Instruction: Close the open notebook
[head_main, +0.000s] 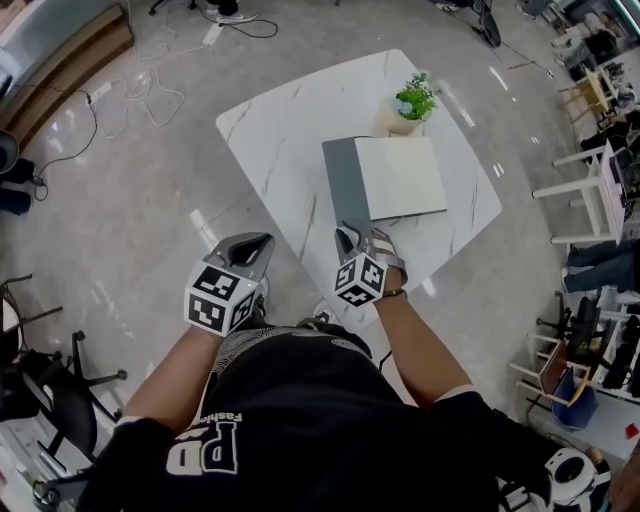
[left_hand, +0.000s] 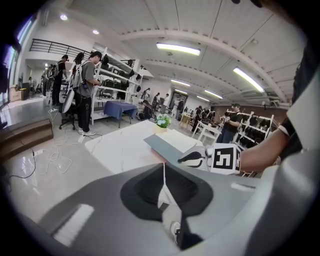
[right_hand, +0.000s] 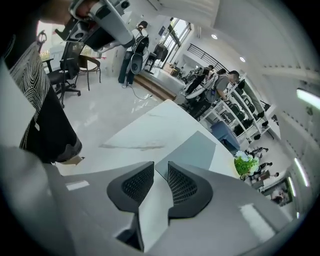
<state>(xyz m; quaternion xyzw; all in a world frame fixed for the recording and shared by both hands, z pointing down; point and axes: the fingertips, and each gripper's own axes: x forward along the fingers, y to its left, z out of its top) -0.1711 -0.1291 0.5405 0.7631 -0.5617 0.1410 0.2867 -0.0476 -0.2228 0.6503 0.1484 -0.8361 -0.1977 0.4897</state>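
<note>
The open grey-covered notebook with white pages (head_main: 400, 175) lies toward the far right edge of the white marble-patterned table (head_main: 280, 130). Its near-left corner is hidden behind the right gripper (head_main: 352, 232), whose jaws are slightly parted and empty. The left gripper (head_main: 250, 243), by the near edge, is clenched on nothing.

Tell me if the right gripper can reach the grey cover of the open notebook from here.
Probably yes. The right gripper sits just short of the grey cover, jaws slightly apart, with nothing lying between. The potted plant stands beyond the notebook, out of the way.
</note>
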